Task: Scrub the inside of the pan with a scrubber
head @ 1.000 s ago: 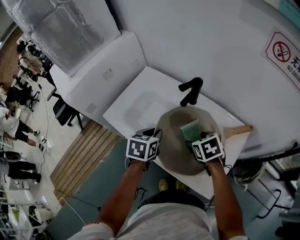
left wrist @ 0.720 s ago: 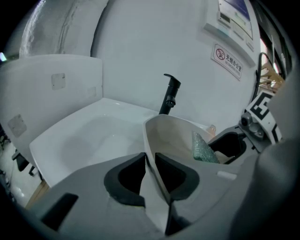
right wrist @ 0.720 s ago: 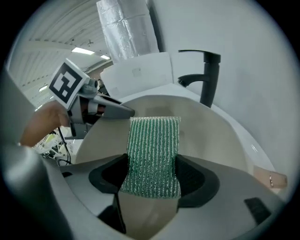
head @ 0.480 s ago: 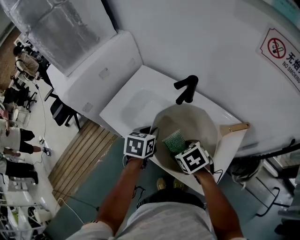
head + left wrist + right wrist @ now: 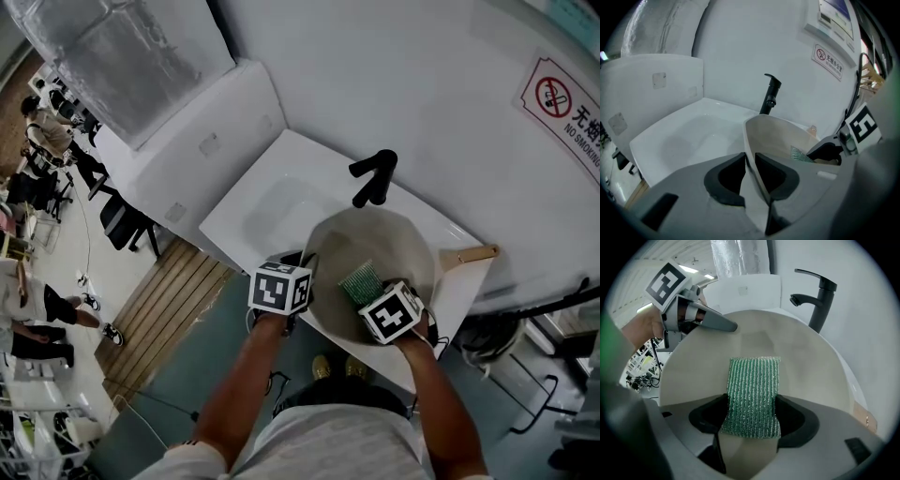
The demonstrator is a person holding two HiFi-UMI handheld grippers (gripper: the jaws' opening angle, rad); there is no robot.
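A beige pan [image 5: 384,246] stands tilted on its edge in a white sink [image 5: 272,211], its inside facing me. The pan's rim [image 5: 751,154] runs between the jaws of my left gripper [image 5: 749,174], which is shut on it at the pan's left edge [image 5: 309,272]. My right gripper [image 5: 752,420] is shut on a green scrubber [image 5: 753,394], which lies flat against the inside of the pan [image 5: 787,362]. In the head view the scrubber [image 5: 360,281] sits low in the pan, just above my right gripper [image 5: 373,298]. The pan's wooden handle [image 5: 478,254] points right.
A black tap [image 5: 373,178] rises behind the pan, also seen as the tap [image 5: 820,298] in the right gripper view. A white wall with a no-smoking sign [image 5: 561,105] stands behind. The sink's basin [image 5: 698,136] lies left of the pan. People and chairs are far left.
My right gripper and the scrubber slid from the pan's upper right down to its lower left, then came back slightly right. The left gripper has kept its hold on the rim.
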